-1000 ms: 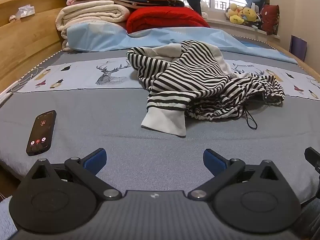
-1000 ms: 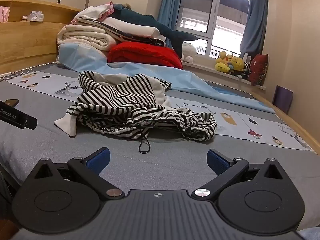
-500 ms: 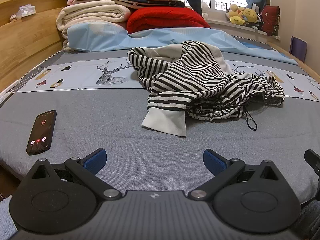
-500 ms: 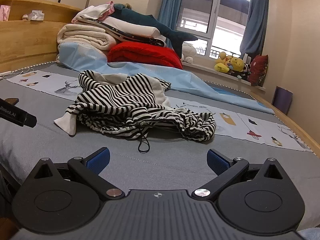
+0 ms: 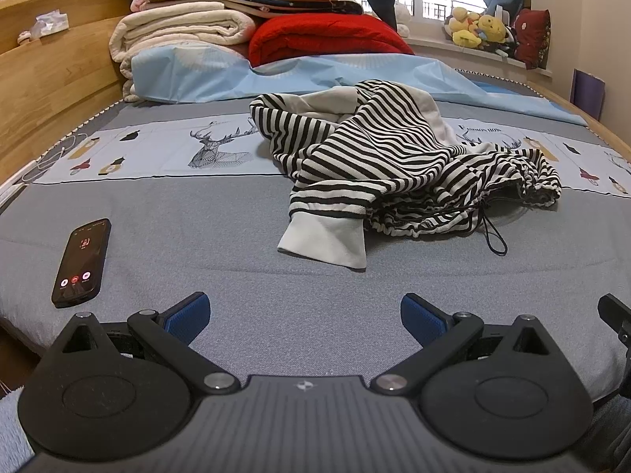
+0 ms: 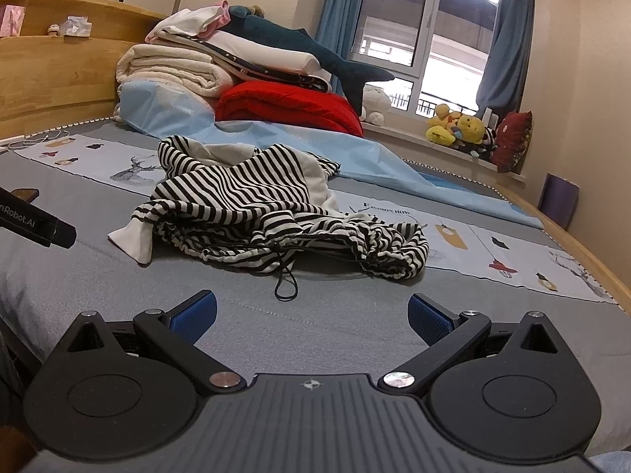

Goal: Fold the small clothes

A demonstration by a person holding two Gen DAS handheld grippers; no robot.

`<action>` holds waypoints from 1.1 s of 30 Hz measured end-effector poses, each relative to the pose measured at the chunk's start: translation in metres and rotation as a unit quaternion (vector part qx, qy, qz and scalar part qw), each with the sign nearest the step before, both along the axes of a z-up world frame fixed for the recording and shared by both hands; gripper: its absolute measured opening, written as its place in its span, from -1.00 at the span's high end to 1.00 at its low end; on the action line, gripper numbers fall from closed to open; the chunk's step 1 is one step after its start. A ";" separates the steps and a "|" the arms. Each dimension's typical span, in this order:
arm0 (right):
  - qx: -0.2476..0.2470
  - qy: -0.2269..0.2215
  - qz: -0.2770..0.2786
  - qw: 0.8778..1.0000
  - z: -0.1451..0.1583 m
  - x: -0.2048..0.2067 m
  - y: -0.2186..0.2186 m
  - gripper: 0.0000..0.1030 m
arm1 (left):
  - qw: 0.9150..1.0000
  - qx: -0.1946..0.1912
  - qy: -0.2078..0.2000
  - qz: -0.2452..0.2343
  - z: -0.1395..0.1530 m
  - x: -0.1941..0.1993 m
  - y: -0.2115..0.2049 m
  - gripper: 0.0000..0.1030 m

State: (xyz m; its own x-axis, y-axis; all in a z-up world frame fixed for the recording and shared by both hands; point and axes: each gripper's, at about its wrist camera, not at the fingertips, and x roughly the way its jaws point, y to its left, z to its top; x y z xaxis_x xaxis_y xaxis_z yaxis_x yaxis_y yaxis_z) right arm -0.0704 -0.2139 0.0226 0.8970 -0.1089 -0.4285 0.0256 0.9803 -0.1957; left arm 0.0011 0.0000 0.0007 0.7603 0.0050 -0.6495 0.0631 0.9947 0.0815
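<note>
While both views look across the same grey bed [image 5: 165, 213], only the left wrist view shows the one black phone [image 5: 81, 262], lying screen-up at the lower left of the frame, well apart from the garment. Only the right wrist view shows the window [image 6: 430, 27] with its two blue curtains [image 6: 339, 4] at the upper right of the frame.

One striped garment [image 5: 398, 165] lies crumpled at the centre of the left wrist view, a white cuff [image 5: 323, 236] pointing toward the camera and a black drawstring loop [image 5: 495, 238] trailing off its lower right edge. In the right wrist view the same striped garment [image 6: 272, 213] sits centre-left, with the cuff [image 6: 132, 242] at its left end and the drawstring loop [image 6: 286, 282] hanging toward the bottom middle.

The left gripper [image 5: 303, 311] fills the bottom of its frame, jaws spread wide with nothing between the two blue pads [image 5: 189, 311], near the garment but not touching it. The right gripper [image 6: 311, 311] is likewise spread wide and empty, its two blue pads [image 6: 428, 317] just short of the drawstring.

At the upper centre of both views is one stack of folded blankets [image 5: 185, 31], one red quilt [image 5: 327, 33] and one dark shark plush [image 6: 315, 53] on top. A cluster of yellow soft toys [image 6: 459, 128] sits on the sill at right; I cannot count them surely.
</note>
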 end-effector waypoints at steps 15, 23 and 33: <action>-0.003 0.001 0.002 1.000 -0.001 0.000 0.001 -0.99 | 1.000 0.000 0.000 0.000 0.000 0.000 -0.001 -0.99; -0.004 0.001 0.002 1.000 -0.001 0.001 0.002 -0.98 | 1.000 0.000 0.000 0.000 -0.001 0.001 -0.002 -0.99; -0.006 0.001 0.004 1.000 -0.001 0.000 0.002 -0.98 | 1.000 0.000 0.000 0.000 -0.001 0.001 -0.002 -0.99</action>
State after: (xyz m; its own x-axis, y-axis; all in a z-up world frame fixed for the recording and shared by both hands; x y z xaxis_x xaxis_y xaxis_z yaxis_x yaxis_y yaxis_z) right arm -0.0708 -0.2119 0.0213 0.8968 -0.1077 -0.4292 0.0177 0.9779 -0.2084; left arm 0.0019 -0.0018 -0.0003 0.7602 0.0044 -0.6497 0.0636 0.9947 0.0811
